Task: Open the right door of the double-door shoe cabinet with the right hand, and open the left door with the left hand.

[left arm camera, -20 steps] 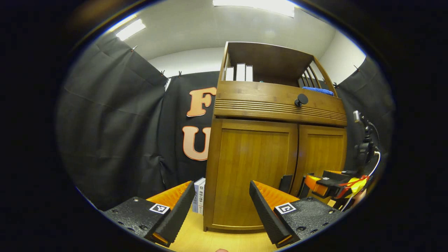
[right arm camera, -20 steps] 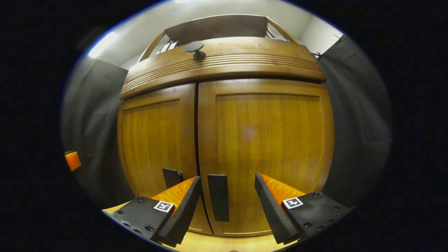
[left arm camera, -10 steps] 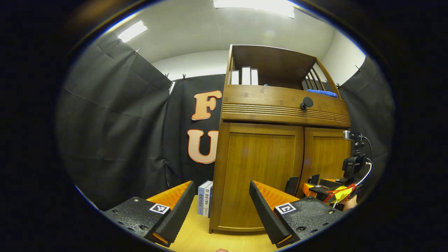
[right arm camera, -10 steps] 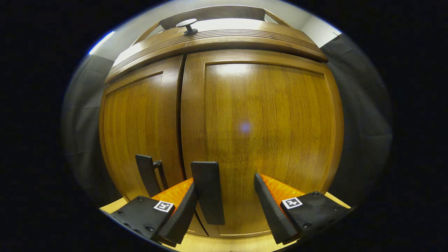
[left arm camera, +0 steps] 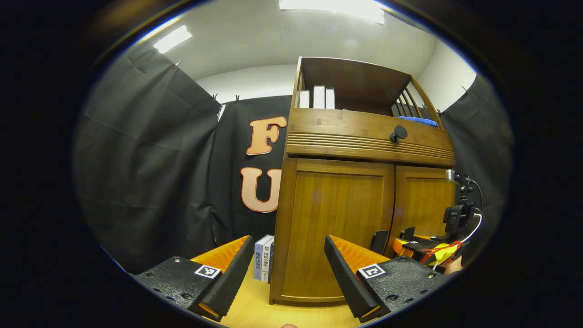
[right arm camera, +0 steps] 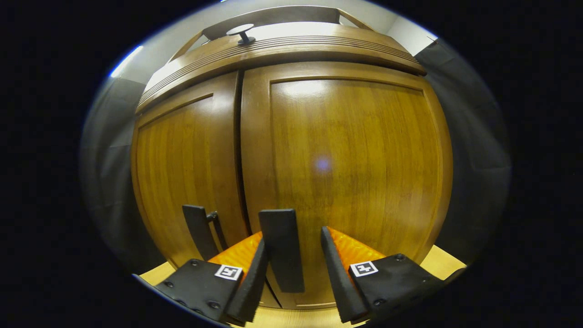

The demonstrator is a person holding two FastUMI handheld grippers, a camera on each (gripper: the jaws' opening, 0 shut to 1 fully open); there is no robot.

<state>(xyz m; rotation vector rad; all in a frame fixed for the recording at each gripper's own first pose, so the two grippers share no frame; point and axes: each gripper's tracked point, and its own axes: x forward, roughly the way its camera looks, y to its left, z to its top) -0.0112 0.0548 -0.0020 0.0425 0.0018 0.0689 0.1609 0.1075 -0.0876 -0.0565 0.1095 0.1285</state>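
My right gripper [right arm camera: 294,273] has narrowed since half a second ago: the fingers have drawn in around the right door's handle [right arm camera: 281,248], which now stands between them. The inner finger looks against the handle's edge; the outer one shows a sliver of door between itself and the handle, so I'd call this closing, not yet clamped. A second ago that handle sat well ahead of the tips and looked small; now it rises between them and the door [right arm camera: 346,155] looms large. So the approach is done and the grasp is in hand.

Both doors are shut, the seam between them a thin dark line above the handle. The left door's handle [right arm camera: 199,230] stands just beside the right one, across the seam, untouched.

My left gripper [left arm camera: 287,278] hangs back with its fingers spread wide, nothing between them. From there the shoe cabinet [left arm camera: 364,136] stands ahead and to the right, the left door [left arm camera: 337,218] facing me, its handle [left arm camera: 379,240] low by the seam. Against a second ago the cabinet has slid a little rightward and looks smaller, so that hand has drifted back and sideways rather than advancing. Past the handle I can see my right gripper [left arm camera: 412,243] at the right door, low against the cabinet front.

What's next, I judge: finish the squeeze, then pull the right door out on its hinge.
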